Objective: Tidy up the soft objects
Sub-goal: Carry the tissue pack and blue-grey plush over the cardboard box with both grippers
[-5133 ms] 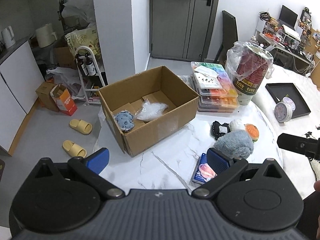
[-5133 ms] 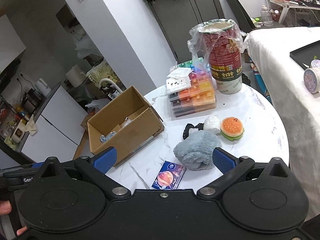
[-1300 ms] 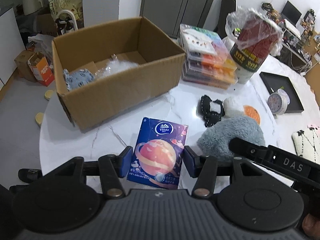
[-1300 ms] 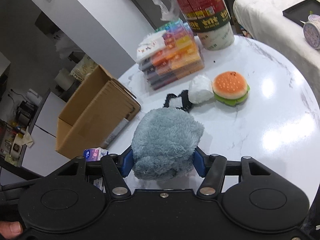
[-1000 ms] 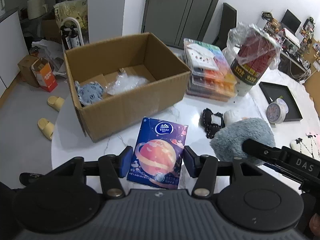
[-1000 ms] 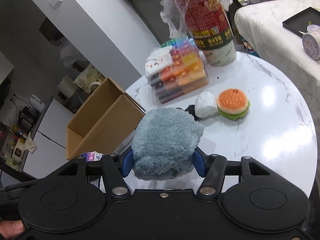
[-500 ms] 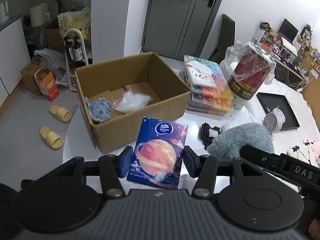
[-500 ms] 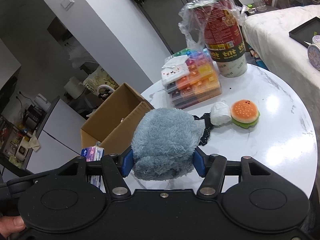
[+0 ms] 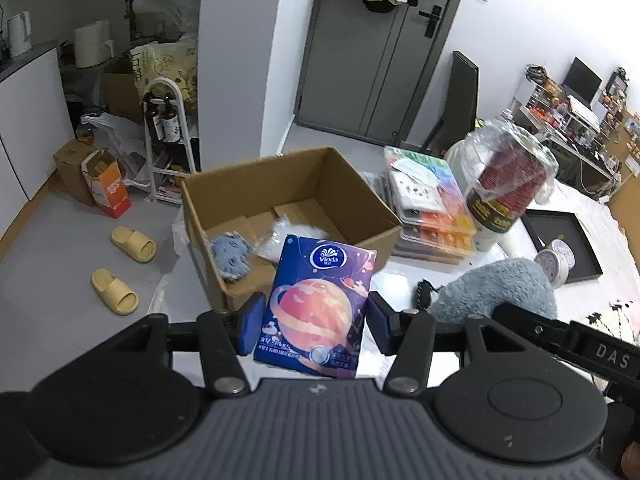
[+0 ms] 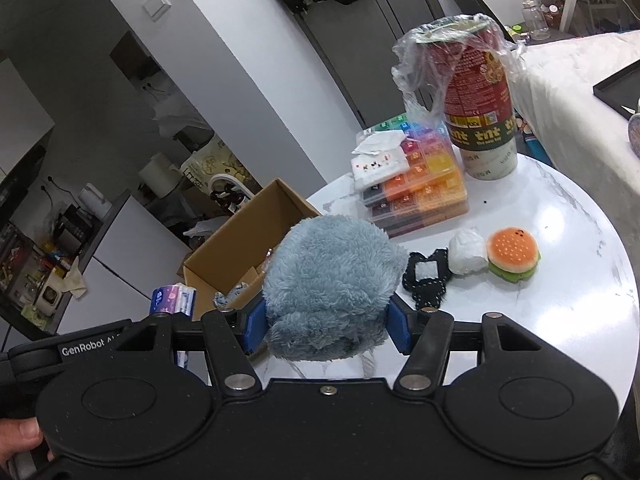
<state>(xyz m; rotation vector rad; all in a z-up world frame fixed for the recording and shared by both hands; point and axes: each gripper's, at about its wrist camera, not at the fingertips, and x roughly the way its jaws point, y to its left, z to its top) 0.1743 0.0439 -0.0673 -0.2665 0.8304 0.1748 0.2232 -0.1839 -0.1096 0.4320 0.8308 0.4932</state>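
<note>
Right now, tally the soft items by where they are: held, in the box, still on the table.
Held: 2, tissue pack, grey plush
In cardboard box: 2, blue plush, clear bag
On table: 3, burger, white ball, black pouch
Total: 7

2 slippers [image 9: 124, 264], 1 box [image 9: 288, 216], 1 burger [image 10: 512, 254]

Glossy printed plastic wrap on tissue pack [image 9: 318, 300], clamped between matt blue pads of left gripper [image 9: 316, 322]. Long shaggy grey-blue fleece on plush toy [image 10: 332, 292], pinched in right gripper [image 10: 326, 326]; matt black plastic bodies, bright metal pivot screws. Far left: plain brown corrugated cardboard box [image 9: 248, 188], dull and rough-edged. Polished white marble-look table [image 10: 568, 264], reflective. Squishy burger toy [image 10: 512, 254], matt, speckled. Crinkled clear film over printed paper tub [image 10: 476, 104]. Translucent coloured plastic cases [image 10: 420, 188] stacked.
</note>
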